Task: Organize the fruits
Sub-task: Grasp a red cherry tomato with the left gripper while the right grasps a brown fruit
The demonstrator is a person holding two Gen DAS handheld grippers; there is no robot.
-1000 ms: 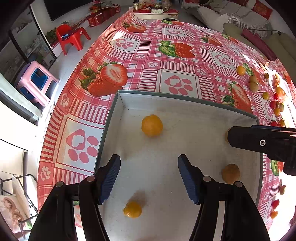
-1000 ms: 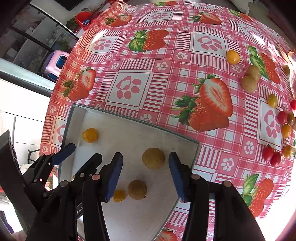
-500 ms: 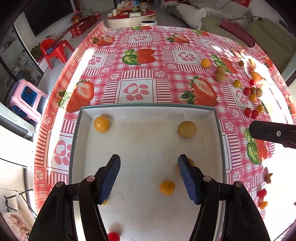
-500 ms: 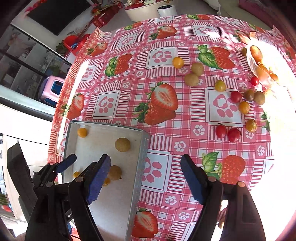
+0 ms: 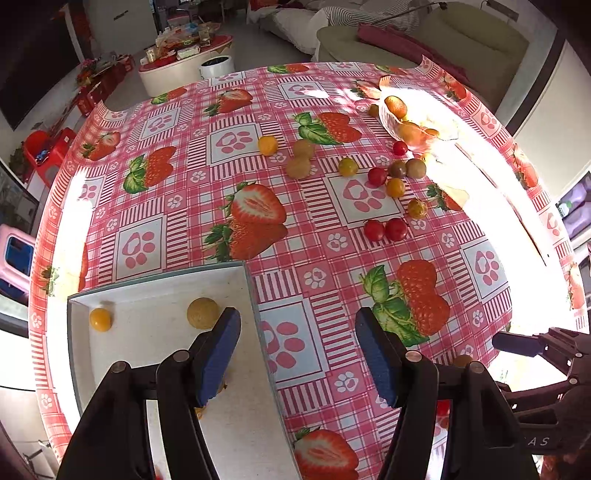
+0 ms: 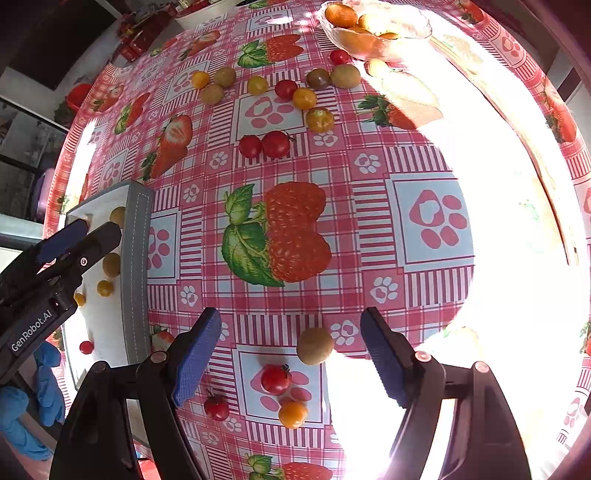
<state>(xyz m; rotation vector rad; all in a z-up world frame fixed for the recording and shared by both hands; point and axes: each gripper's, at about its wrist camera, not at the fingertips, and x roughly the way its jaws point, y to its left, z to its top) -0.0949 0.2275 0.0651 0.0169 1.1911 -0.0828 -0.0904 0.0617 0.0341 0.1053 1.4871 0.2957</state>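
Here both the left gripper (image 5: 297,352) and right gripper (image 6: 291,354) gape empty; tray (image 6: 135,258) alongside.

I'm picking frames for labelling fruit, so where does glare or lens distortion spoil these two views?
Right wrist view: sunlight blows out the right side of the tablecloth and half the glass bowl; the brown fruit ahead of the right tool sits on the glare's edge. Left wrist view: glare washes out the bowl and the table's right edge; fisheye bends the tray rim.
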